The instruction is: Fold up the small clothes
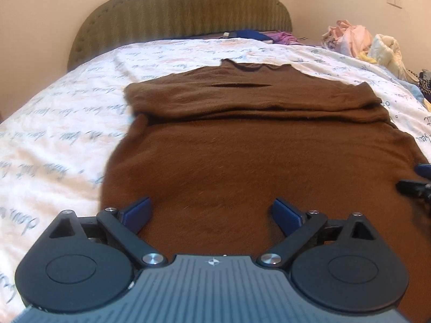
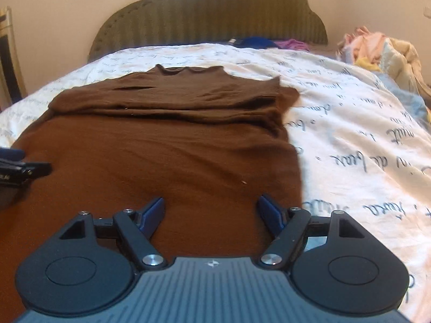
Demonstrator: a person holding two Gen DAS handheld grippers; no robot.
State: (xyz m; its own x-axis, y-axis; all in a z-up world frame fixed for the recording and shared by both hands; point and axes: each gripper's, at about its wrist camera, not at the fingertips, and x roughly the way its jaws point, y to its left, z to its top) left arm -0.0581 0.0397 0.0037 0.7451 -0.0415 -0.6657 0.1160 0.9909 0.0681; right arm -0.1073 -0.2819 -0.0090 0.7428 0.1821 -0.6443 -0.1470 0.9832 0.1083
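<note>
A brown knitted sweater (image 1: 242,145) (image 2: 161,148) lies flat on the bed, neck towards the headboard, with both sleeves folded across its chest. My left gripper (image 1: 211,207) hovers open over the sweater's near left part, its blue pads (image 1: 137,212) wide apart with only cloth beneath. My right gripper (image 2: 211,207) is open over the near right part, close to the sweater's right edge, nothing pinched. Each gripper's tip shows at the edge of the other view: the right gripper (image 1: 416,180), the left gripper (image 2: 18,164).
The bed carries a white cover with script print (image 1: 67,134) (image 2: 363,148). A green padded headboard (image 1: 183,8) stands behind. A heap of pale clothes (image 1: 361,43) (image 2: 382,51) lies at the far right; blue and purple items (image 2: 264,43) sit by the headboard.
</note>
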